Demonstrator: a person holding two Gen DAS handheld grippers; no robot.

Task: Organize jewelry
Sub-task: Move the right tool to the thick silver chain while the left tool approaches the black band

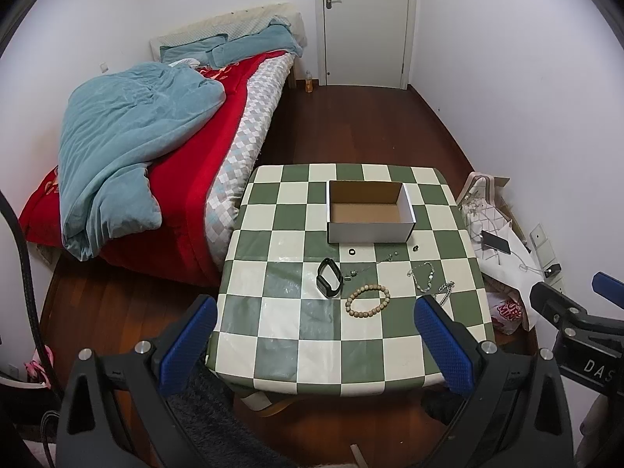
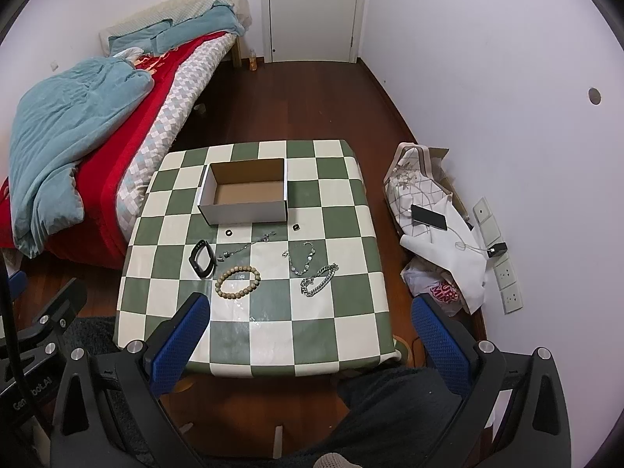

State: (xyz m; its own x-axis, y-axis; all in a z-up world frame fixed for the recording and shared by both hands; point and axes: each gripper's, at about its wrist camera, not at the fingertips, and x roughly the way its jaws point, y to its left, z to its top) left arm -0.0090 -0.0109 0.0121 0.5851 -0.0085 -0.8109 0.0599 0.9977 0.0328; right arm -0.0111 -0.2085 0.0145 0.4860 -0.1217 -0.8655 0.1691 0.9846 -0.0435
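Note:
An empty cardboard box (image 1: 370, 210) (image 2: 245, 191) stands at the far side of a green-and-white checked table (image 1: 296, 335) (image 2: 343, 273). In front of it lie a black wristband (image 1: 329, 282) (image 2: 202, 259), a wooden bead bracelet (image 1: 367, 301) (image 2: 238, 281), a thin silver chain (image 2: 249, 247), a silver disc bracelet (image 1: 422, 275) (image 2: 302, 259), a chunky silver chain (image 2: 318, 285) and two small dark rings (image 1: 352, 252) (image 2: 296, 227). My left gripper (image 1: 316, 335) and right gripper (image 2: 312, 335) hover open above the near table edge, holding nothing.
A bed (image 1: 163, 148) with a blue duvet and red blanket stands left of the table. Bags, a phone (image 2: 429, 217) and a cable lie on the floor at the right by the wall. A shut white door (image 1: 366, 19) is at the back. A person's leg (image 2: 390, 421) shows below.

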